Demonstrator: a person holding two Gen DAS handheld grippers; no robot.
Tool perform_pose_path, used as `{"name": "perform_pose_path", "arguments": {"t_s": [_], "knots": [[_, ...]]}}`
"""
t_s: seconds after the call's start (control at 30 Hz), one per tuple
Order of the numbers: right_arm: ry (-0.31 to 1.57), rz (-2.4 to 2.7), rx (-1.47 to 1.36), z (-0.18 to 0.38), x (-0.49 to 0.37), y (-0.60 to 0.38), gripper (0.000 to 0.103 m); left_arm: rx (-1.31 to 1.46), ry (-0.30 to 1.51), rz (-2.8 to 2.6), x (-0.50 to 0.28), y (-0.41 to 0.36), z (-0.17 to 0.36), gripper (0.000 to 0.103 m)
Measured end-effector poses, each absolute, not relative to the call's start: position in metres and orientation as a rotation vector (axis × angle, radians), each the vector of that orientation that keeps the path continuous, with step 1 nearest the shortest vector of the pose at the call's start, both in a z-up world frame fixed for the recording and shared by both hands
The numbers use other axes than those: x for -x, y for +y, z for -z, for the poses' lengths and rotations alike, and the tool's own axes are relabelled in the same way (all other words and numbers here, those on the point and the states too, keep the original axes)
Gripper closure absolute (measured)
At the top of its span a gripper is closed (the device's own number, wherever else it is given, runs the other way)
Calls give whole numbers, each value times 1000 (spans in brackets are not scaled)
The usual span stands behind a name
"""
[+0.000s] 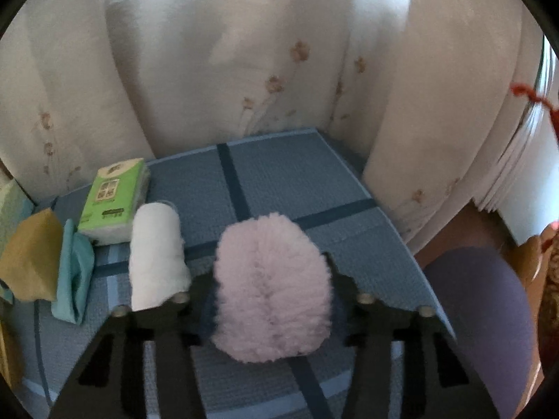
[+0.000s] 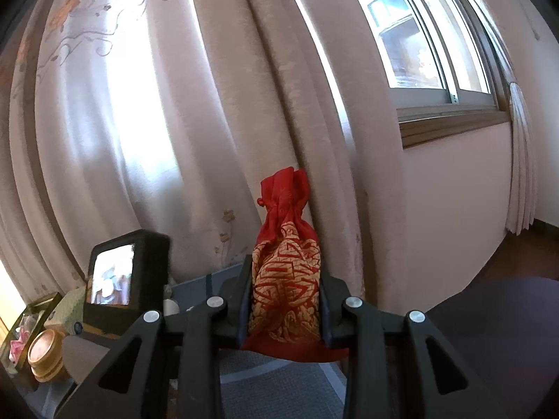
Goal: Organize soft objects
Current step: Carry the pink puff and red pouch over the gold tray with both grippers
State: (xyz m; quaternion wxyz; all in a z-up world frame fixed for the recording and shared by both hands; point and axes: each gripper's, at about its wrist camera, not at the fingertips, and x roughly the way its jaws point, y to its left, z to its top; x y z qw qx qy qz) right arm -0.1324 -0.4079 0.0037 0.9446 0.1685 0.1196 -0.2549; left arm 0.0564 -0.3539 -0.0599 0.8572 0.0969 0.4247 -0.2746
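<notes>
Jaws of the left gripper (image 1: 272,300) stand partly apart around a fluffy pale-lilac plush pad (image 1: 272,286) lying on the blue woven mat (image 1: 290,174) of the tabletop; whether the pads press it I cannot tell. Beside it to the left lie a rolled white towel (image 1: 157,255), a teal cloth (image 1: 73,272), a mustard cloth (image 1: 31,255) and, farther back, a green tissue pack (image 1: 113,195). The right gripper (image 2: 285,300) is clamped on a red-and-gold patterned drawstring pouch (image 2: 284,258), held upright above the mat, before the pale flowered curtain (image 2: 216,104).
</notes>
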Motion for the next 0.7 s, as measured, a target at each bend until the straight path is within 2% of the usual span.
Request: {"name": "perform_pose_path", "arguments": {"t_s": [0.1, 0.43, 0.7], "knots": [[234, 530, -361, -3, 135, -410, 69, -156, 868, 607, -53, -344, 55, 67], [231, 554, -340, -3, 135, -405, 69, -152, 450, 582, -4, -294, 11, 66], [238, 581, -288, -5, 132, -397, 70, -126, 416, 506, -1, -258, 8, 66]]}}
